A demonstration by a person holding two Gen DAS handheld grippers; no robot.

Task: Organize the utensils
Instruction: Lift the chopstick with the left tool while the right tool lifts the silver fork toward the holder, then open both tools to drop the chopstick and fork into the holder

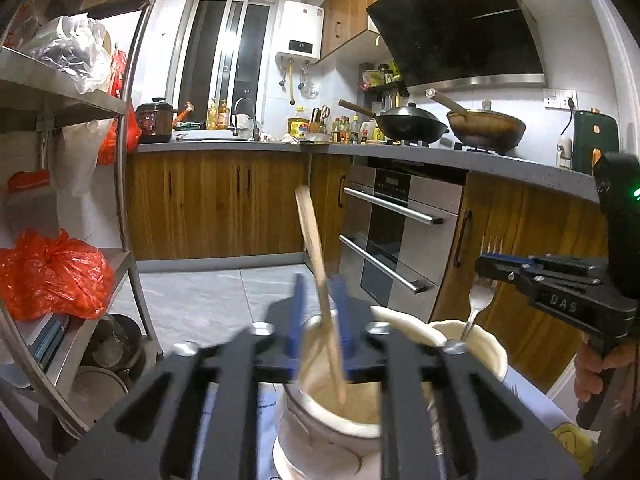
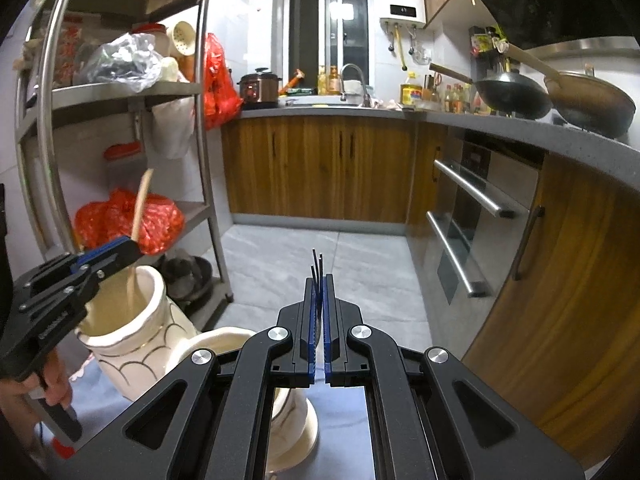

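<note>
Blue-padded left gripper (image 1: 318, 320) sits around a wooden spatula (image 1: 316, 264), jaws look slightly parted; blurred, so we cannot tell if it grips. Spatula's long axis runs near-vertical, lower end inside the near cream vase (image 1: 332, 420) directly below. Our right gripper (image 2: 319, 332) is clamped on a metal fork (image 1: 478, 300), tines up, handle pointing down toward the second cream vase (image 1: 472, 336) just right of the first, touching or nearly so. We judge the fork's drop turns on lining its handle over that rim. Both vases stand on the bench (image 2: 344, 432); oven (image 2: 472, 216) far right, steel shelf (image 2: 168, 92) left, neither blocking.
</note>
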